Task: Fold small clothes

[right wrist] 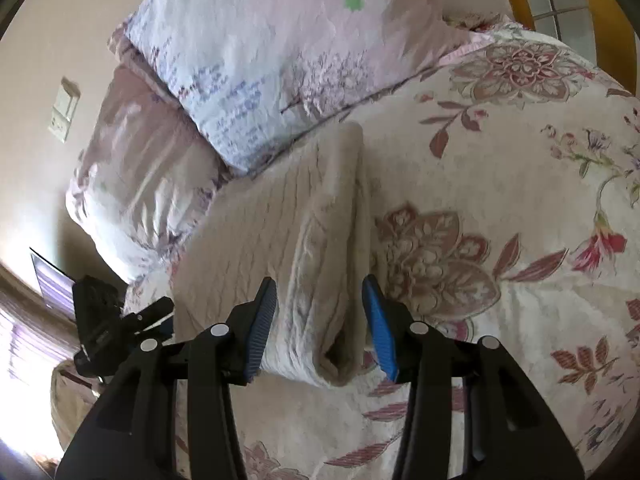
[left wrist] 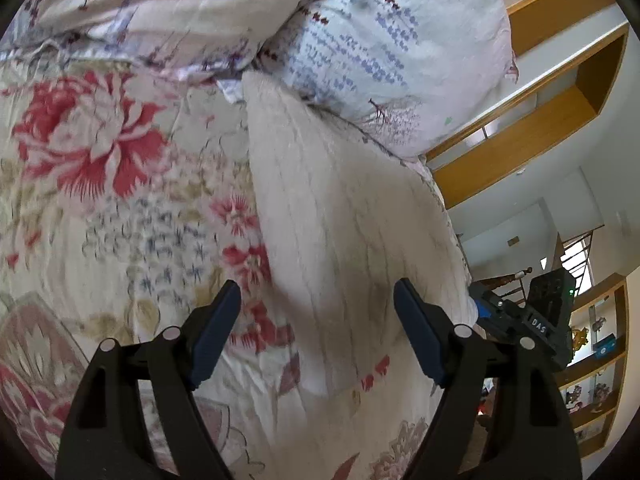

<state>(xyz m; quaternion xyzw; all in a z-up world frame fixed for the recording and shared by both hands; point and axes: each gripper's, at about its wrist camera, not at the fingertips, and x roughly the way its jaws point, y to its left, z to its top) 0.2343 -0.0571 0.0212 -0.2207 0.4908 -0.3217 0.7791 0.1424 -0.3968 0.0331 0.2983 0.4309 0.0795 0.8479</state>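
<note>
A cream knitted garment (left wrist: 340, 208) lies folded on the flowered bedspread (left wrist: 100, 208), its far end against the pillows. My left gripper (left wrist: 318, 300) is open and empty, just above the garment's near left part. In the right wrist view the garment (right wrist: 280, 216) shows a folded-over strip along its right edge. My right gripper (right wrist: 320, 300) is open, its blue-padded fingers (right wrist: 378, 324) on either side of that folded strip's near end, not closed on it. The other gripper (right wrist: 104, 320) shows at the left edge of the bed.
Two pillows (left wrist: 384, 40) lie at the head of the bed, also in the right wrist view (right wrist: 256, 56). Wooden shelves (left wrist: 560, 92) and a stair rail (left wrist: 576, 256) stand beyond the bed's right edge. The bedspread (right wrist: 500, 200) spreads to the right of the garment.
</note>
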